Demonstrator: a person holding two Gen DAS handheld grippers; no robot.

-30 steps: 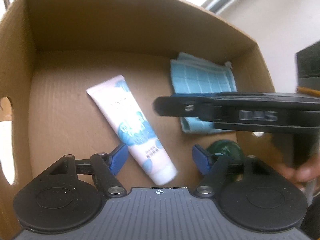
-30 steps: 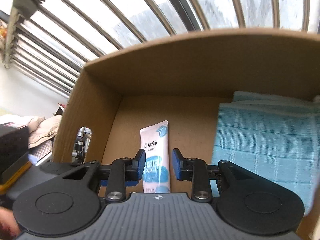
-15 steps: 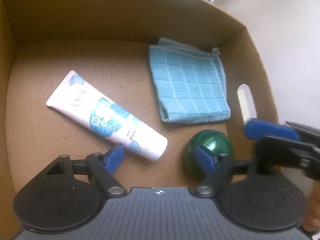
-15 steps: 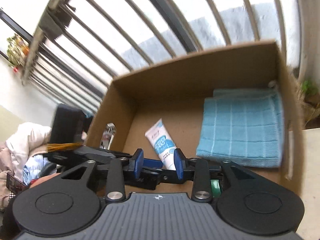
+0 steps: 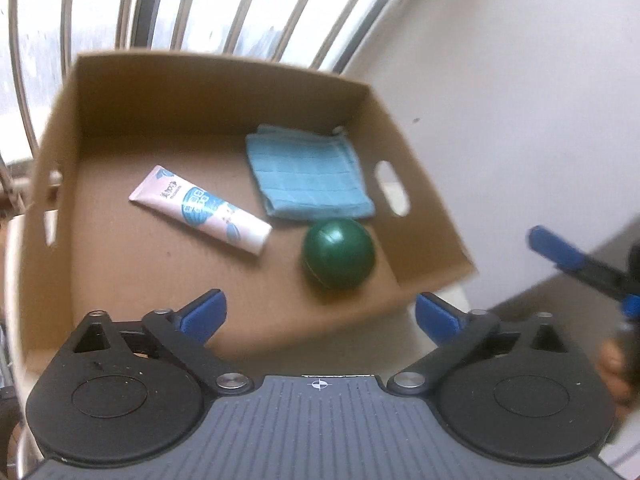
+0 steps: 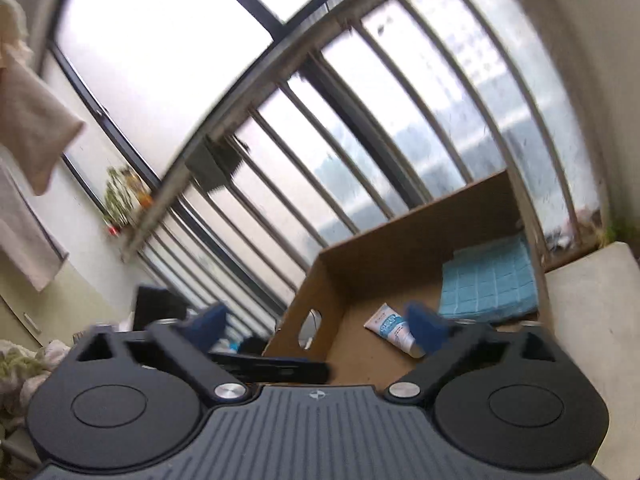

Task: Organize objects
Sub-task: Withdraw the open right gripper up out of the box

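Cardboard box (image 5: 420, 208), open-topped, sits by a barred window (image 6: 360, 120) and holds three things on its floor. From the left wrist view, a pink-and-blue tube (image 5: 200, 210) lies at about 10 o'clock from the box's centre, slanting down toward the middle. A folded blue cloth (image 5: 308, 178) lies at 1 o'clock, against the far wall. A dark green ball (image 5: 339, 253) rests at 4 o'clock — just below the cloth's near corner and close to the tube's cap. The left hand-held gripper (image 5: 320, 312) hovers above the box's near edge, blue pads spread wide, gripping nothing. The right hand-held gripper (image 6: 316, 326) is likewise spread wide and empty — its tips also show at 3 o'clock in the left view.
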